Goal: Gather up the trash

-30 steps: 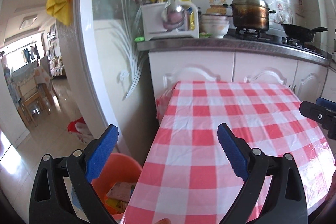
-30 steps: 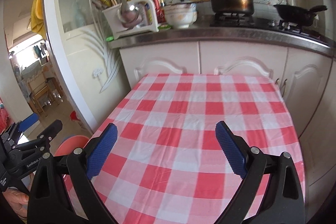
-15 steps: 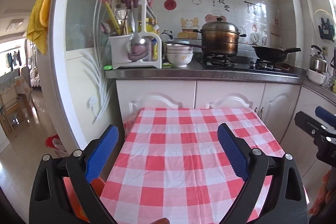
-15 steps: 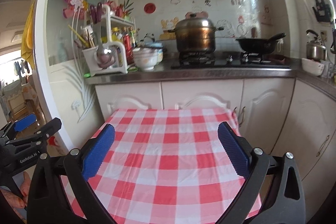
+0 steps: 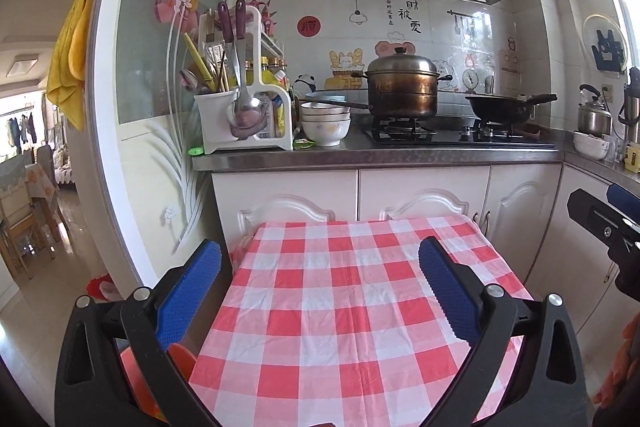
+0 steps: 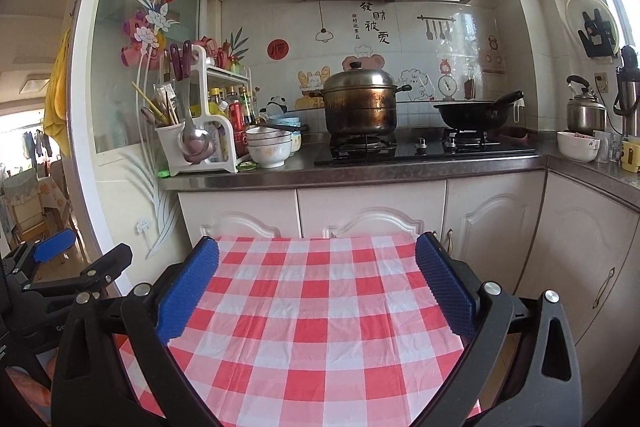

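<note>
Now both of our wrist views have tilted up compared with a second ago: then we looked down along the checked tablecloth (image 5: 340, 307) and into the orange bin (image 5: 176, 359) beside its left edge, with paper scraps showing inside; at present the counter, the steamer pot (image 5: 402, 87) and the range hood fill the upper half. Our left gripper (image 5: 320, 287) hangs released over the near end of the tablecloth, jaws spread wide and nothing between them. Our right gripper (image 6: 316, 283) is equally spread and empty, just to the right of it above the same cloth. Of the bin only an orange sliver remains visible, low beside the cloth's left edge behind the left finger; its contents are hidden from us. No trash lies on the cloth in either view. We judge that the collecting is finished or nearly so, and that lifting away from the table marks the close of the task rather than a new reach.
</note>
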{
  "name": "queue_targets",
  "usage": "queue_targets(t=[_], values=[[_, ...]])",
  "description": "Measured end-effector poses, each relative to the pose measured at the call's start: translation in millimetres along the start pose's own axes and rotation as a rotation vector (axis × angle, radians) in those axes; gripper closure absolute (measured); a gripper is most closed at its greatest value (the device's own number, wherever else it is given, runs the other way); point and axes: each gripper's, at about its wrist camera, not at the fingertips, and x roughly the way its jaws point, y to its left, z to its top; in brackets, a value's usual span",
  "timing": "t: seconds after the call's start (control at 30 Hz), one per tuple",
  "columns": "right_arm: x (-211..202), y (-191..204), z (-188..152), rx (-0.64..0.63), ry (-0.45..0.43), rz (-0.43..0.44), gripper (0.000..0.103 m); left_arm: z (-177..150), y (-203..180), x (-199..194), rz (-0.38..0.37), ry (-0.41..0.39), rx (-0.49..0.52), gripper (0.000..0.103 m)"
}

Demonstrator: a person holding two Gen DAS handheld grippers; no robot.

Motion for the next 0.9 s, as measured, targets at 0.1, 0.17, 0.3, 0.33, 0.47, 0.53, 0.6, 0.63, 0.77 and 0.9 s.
queue_targets(t=[0.1,0.17,0.3,0.33,0.47,0.53,0.6,0.63,0.77,0.9], values=[[-0.6,0.1,-0.4,-0.005,-0.003,-0.006,0.004,0.1,0.1,-0.2,-0.008,0.003,-0.004,0.005],[-1.1,0.5,-0.9,-0.010,-0.001,-0.008,0.004,0.3,0.4,-0.7,-0.010,0.001,-0.005,0.005],[-0.9,1.0,-2.1,-0.013,0.003,-0.006,0.004,-0.7,0.5,0.0,-0.008,-0.001,-0.007,0.005],[0.2,1.4,-2.7,-0.013,0.005,-0.005,0.004,-1.0,0.7,0.8,-0.009,0.002,-0.008,0.005],[1.9,1.9,-4.0,-0.013,0.009,-0.002,0.004,-2.1,1.6,2.6,-0.009,0.003,-0.010,0.005],[2.8,1.6,-4.5,-0.013,0.014,0.000,0.004,-2.2,1.2,2.8,-0.010,0.005,-0.007,0.005],[5.4,1.7,-6.3,-0.013,0.019,0.002,0.004,-3.3,0.3,4.5,-0.013,0.008,-0.004,0.005],[7.2,2.0,-7.5,-0.013,0.021,0.003,0.004,-3.9,-0.3,5.4,-0.015,0.010,-0.002,0.005],[12.9,-0.4,-11.3,-0.009,0.036,0.008,0.004,-7.7,-4.1,11.0,-0.018,0.022,0.008,0.005],[21.2,-3.9,-17.6,0.001,0.060,0.014,0.004,-11.8,-7.3,18.8,-0.026,0.038,0.014,0.005]])
